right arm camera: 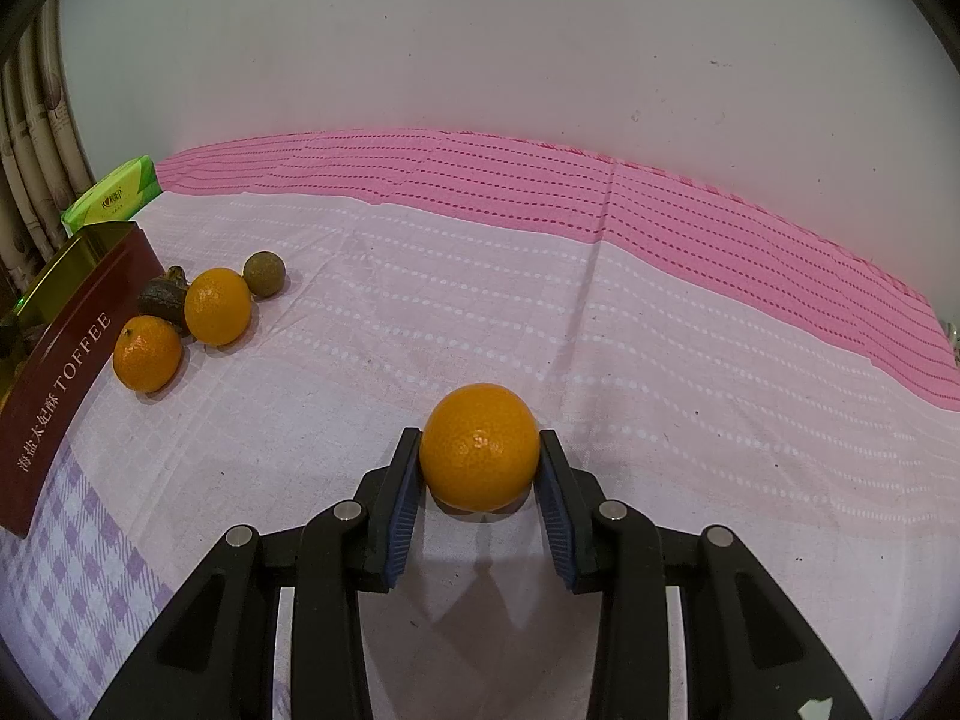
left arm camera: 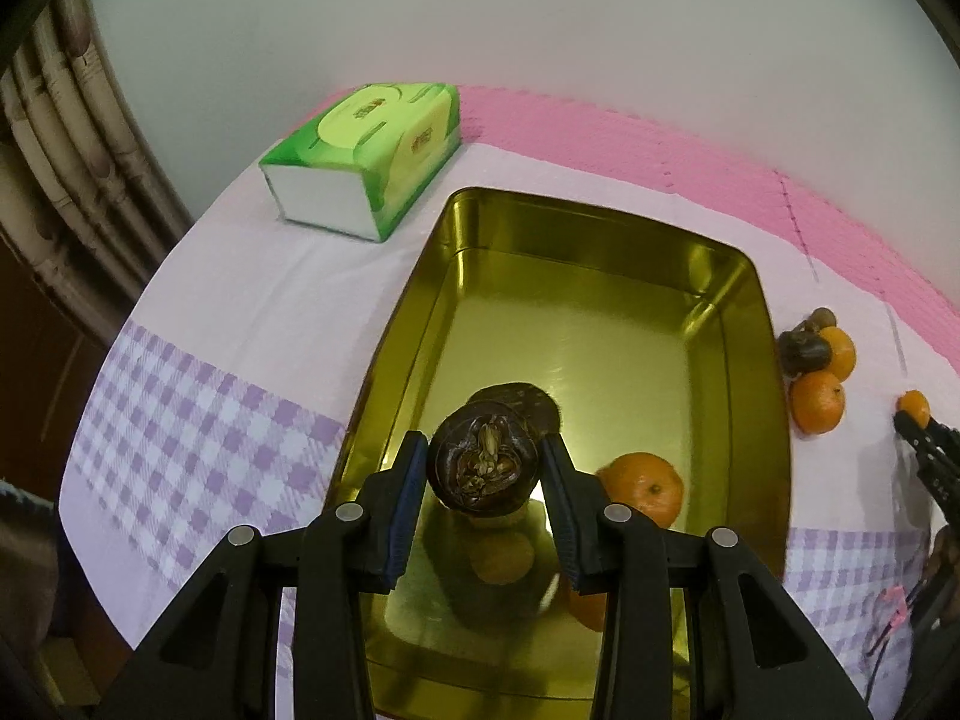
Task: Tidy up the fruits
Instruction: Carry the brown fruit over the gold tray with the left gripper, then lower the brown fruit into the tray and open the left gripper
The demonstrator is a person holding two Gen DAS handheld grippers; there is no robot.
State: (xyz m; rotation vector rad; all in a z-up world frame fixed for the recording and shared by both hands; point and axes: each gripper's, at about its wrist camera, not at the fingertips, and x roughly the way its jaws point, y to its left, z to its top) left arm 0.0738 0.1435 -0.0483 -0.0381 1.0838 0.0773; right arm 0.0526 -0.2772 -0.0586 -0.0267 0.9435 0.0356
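- Left gripper (left arm camera: 485, 468) clamps a dark brown fruit (left arm camera: 483, 461); jaws narrow, both pads pressed on its sides, fruit sits right at the fingertips, stem scar facing the camera.
- Fruit held above the gold tin (left arm camera: 774, 360), over its near half; its dark reflection shows on the tin floor just behind it.
- One orange (left arm camera: 645, 486) already lies in the tin, just right of the left gripper's right finger, near the tin's right wall.
- Right gripper (right arm camera: 480, 462) clamps a second orange (right arm camera: 479, 447); jaws narrow, pads touching both sides, fruit centred between the tips and sticking out a bit past them.
- That orange is at the cloth (right arm camera: 540, 312), shadow right under it; cannot tell if it rests on the cloth or is just off it.
- Right wrist view: loose pile beside the tin's red outer wall: two more oranges (right arm camera: 217, 306) (right arm camera: 147, 352), a dark fruit (right arm camera: 162, 297) behind them, a small olive-brown ball (right arm camera: 264, 273) just beyond. Pile touching or nearly touching itself, well apart from the right gripper.
- Left wrist view: same pile sits outside the tin's right wall; right gripper's tips (left arm camera: 915, 432) show at the far right with the orange (left arm camera: 913, 407) in them.
- Green tissue pack (left arm camera: 366, 156) beyond the tin's far left corner, apart from it.
- Pink band of cloth runs along the wall.
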